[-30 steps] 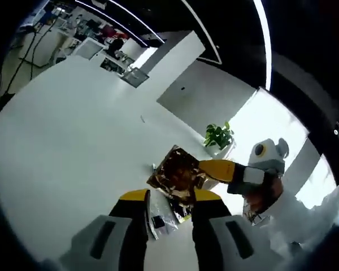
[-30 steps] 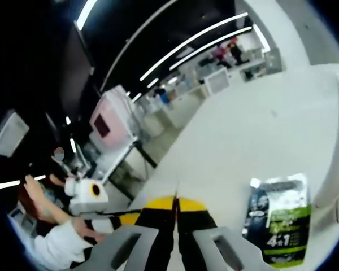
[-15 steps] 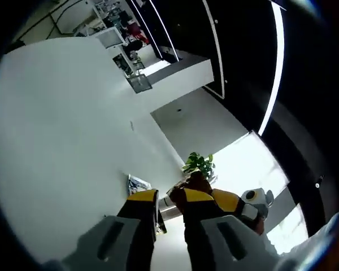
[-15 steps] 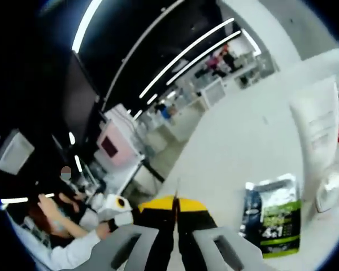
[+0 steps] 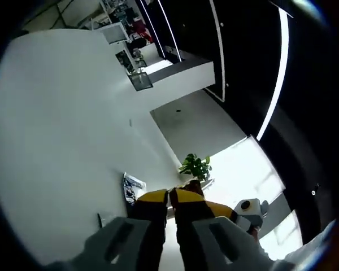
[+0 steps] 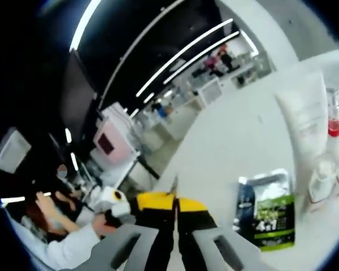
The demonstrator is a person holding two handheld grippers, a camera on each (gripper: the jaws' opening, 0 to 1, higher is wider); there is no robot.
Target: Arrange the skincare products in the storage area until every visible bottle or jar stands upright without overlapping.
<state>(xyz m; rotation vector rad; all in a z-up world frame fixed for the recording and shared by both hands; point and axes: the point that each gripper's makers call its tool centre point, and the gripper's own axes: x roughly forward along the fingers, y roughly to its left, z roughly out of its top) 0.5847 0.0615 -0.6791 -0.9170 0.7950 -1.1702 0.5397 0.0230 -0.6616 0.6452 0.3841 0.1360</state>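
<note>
**A:** so where's the skincare stuff sitting right now?

**B:** In the right gripper view it's bunched at the right edge of the white tabletop (image 6: pixel 237 135). There's a green and black sachet (image 6: pixel 269 210) that looks propped up or lying, can't tell which, a tall white tube (image 6: pixel 303 121) standing with its long axis up, a clear bottle with a red band (image 6: pixel 335 113) right beside it, and a small white pump bottle (image 6: pixel 322 176) just in front of those. All of it lies forward and to the right of the right claw (image 6: pixel 175 210).

**A:** and the claws?

**B:** Right claw is pinched closed, jaws touching, nothing in it. Left claw (image 5: pixel 169 199) is narrow too, a thin slit, and I can't see anything gripped. A little sachet (image 5: pixel 133 187) lies on the tabletop just left of its tips, potted plant (image 5: pixel 195 167) beyond.

**A:** which one goes?

**B:** My guess is the right, it's nearer the cluster. It'd need to open first, then swing right toward the sachet.
</note>
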